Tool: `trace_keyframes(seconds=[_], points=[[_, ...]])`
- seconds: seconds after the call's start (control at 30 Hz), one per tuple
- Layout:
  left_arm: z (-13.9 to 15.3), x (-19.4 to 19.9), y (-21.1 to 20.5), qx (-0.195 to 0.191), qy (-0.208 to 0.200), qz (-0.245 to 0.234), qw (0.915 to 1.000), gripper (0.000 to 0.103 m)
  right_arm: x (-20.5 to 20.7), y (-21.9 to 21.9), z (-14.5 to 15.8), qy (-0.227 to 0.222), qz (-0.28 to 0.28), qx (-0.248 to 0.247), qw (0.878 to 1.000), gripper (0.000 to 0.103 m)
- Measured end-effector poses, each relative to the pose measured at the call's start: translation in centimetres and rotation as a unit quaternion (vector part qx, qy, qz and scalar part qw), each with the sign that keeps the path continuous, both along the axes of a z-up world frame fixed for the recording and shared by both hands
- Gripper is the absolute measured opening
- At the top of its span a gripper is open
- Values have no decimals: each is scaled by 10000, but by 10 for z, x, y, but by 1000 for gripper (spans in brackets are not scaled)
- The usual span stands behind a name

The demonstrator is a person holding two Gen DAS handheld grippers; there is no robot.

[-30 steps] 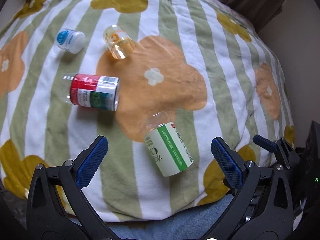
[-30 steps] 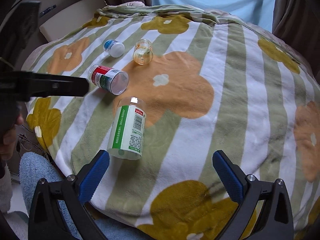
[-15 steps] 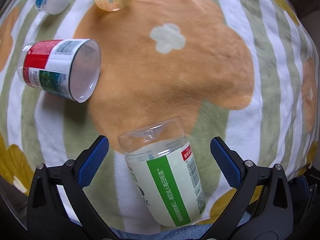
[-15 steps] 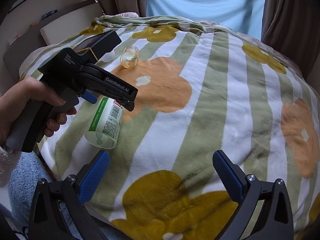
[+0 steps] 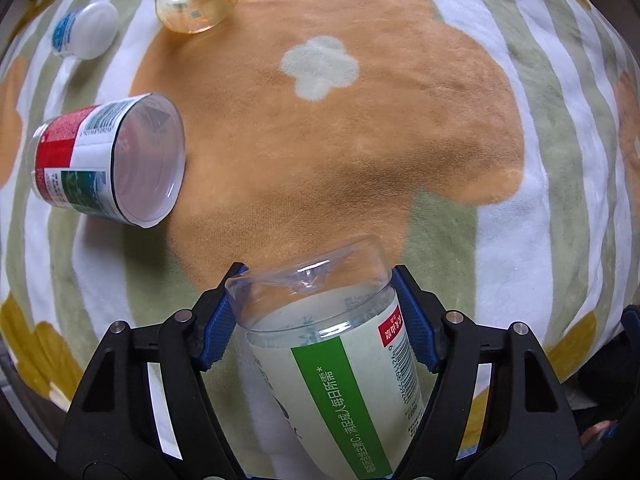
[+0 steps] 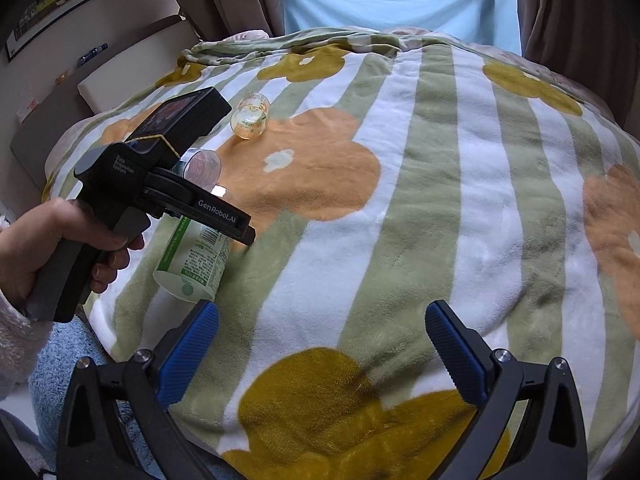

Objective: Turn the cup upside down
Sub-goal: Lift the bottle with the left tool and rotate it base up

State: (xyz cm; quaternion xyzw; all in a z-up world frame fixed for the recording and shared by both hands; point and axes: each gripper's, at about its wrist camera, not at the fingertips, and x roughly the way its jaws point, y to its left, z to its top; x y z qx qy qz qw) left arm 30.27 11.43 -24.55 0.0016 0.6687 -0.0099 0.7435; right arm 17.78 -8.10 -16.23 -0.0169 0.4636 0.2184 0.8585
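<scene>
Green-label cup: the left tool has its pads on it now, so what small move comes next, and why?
Probably lift it a little, straight off the blanket. The left tool has both blue pads against the green-label cup near its clear end, and the cup lies on its side on the soft surface, so it needs clearance before it can be turned. The right tool is open and holds nothing.

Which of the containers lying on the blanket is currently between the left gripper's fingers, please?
The green-striped cup, its clear end between the left gripper pads; the others lie untouched farther off.

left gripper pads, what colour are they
Blue, ribbed pads on a black frame; clearest in the left wrist view.
</scene>
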Motion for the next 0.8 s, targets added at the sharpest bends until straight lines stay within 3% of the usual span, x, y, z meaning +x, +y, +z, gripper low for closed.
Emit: trace_keyframes(seconds=[0.1, 0.2, 0.47, 0.63, 0.8], points=[[14, -7, -8, 10, -502, -291, 9983, 69, 1, 1, 1, -6, 4, 41, 10000, 103], [35, -18, -16, 273, -1196, -617, 9905, 69, 1, 3, 2, -29, 3, 67, 10000, 103], [67, -39, -24, 325, -2705, -1080, 9561, 67, 6, 4, 2, -1, -132, 301, 9995, 103], [65, -43, -24, 220, -3154, -1260, 9403, 64, 7, 9, 0, -15, -211, 366, 9991, 103], [65, -45, -20, 35, -3134, -1367, 9397, 63, 9, 10, -1, -7, -270, 434, 9987, 103]])
